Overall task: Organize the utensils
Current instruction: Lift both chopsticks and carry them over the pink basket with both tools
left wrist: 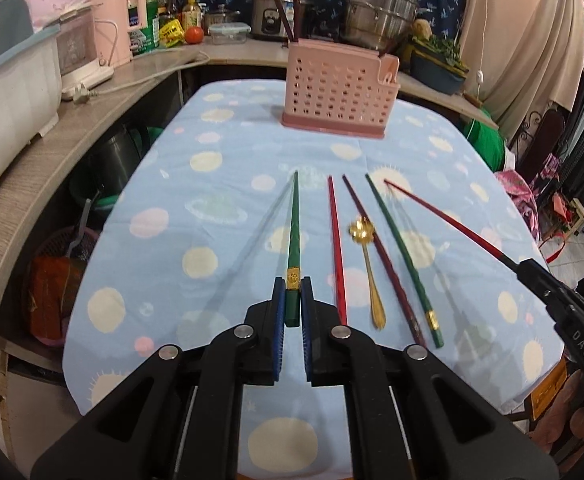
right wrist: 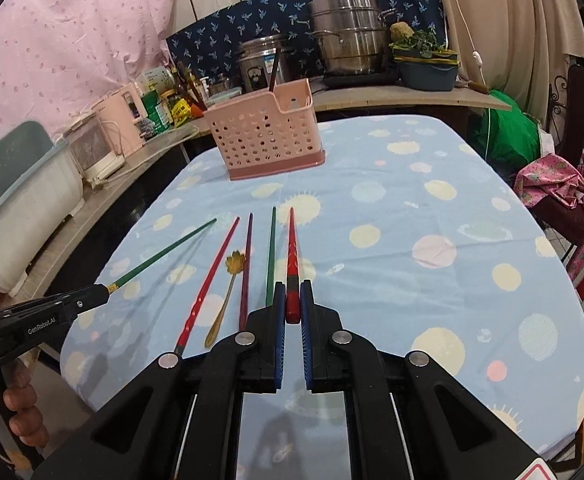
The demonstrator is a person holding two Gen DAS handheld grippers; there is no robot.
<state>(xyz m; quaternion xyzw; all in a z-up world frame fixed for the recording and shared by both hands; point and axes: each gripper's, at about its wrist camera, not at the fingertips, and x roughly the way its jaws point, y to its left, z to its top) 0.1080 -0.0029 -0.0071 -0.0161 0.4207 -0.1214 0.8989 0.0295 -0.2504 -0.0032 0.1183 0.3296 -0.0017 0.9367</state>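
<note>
Both tools clamping chopsticks.

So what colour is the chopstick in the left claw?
Green chopstick with a gold band, clearest in the left wrist view.

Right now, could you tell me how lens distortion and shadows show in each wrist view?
Left wrist view: fisheye bends the counter edge; the held green chopstick casts faint double shadows on the tablecloth. Right wrist view: dark corner vignetting; the red chopstick is sharp.
</note>
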